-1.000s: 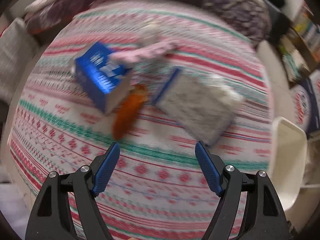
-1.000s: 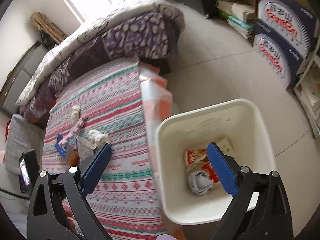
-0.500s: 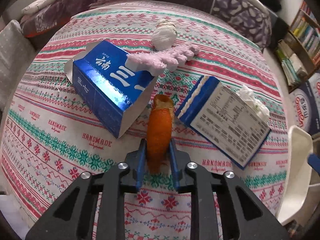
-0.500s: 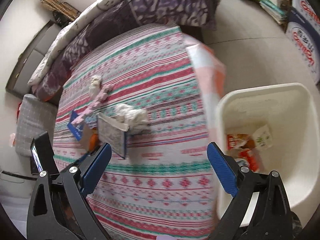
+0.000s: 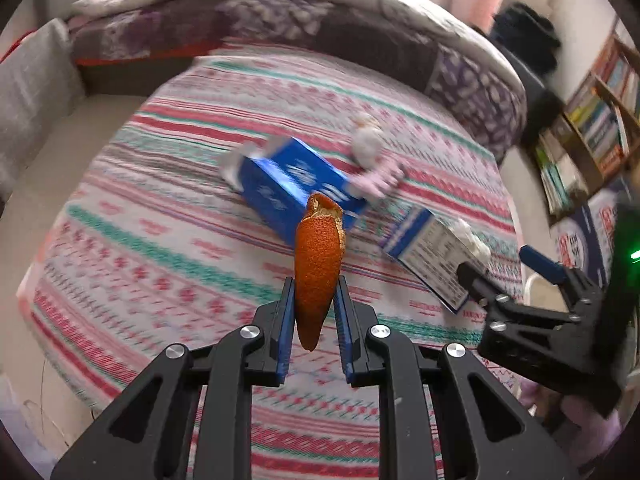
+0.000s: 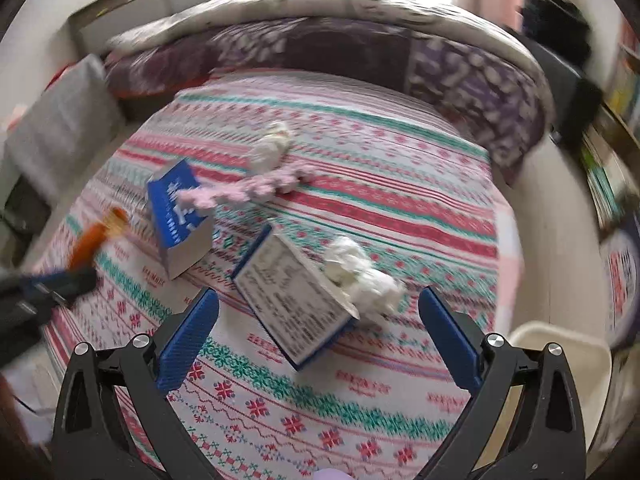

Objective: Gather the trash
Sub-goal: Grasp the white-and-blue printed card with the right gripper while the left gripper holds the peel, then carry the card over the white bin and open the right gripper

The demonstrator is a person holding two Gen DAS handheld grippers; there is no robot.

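Observation:
My left gripper (image 5: 314, 300) is shut on an orange peel (image 5: 318, 264) and holds it above the patterned tablecloth (image 5: 160, 264). Behind it lie a blue carton (image 5: 288, 192), a flat printed box (image 5: 432, 256) and crumpled tissue (image 5: 472, 240). My right gripper (image 6: 320, 320) is open and empty, hovering over the printed box (image 6: 288, 300) with white tissue (image 6: 360, 272) beside it. The blue carton (image 6: 178, 216), a pink strip (image 6: 248, 192) and another tissue ball (image 6: 272, 144) lie farther back. The peel (image 6: 90, 240) shows at the left of the right wrist view.
A white bin (image 6: 560, 352) stands at the table's right edge on the floor. A purple patterned quilt (image 6: 360, 48) lies behind the table. A grey cushion (image 6: 60, 120) is at left, and bookshelves (image 5: 592, 128) at right. The right gripper's body (image 5: 552, 312) shows in the left wrist view.
My left gripper closed on the orange peel and lifted it off the cloth. My right gripper swung from over the bin to over the table, staying open.

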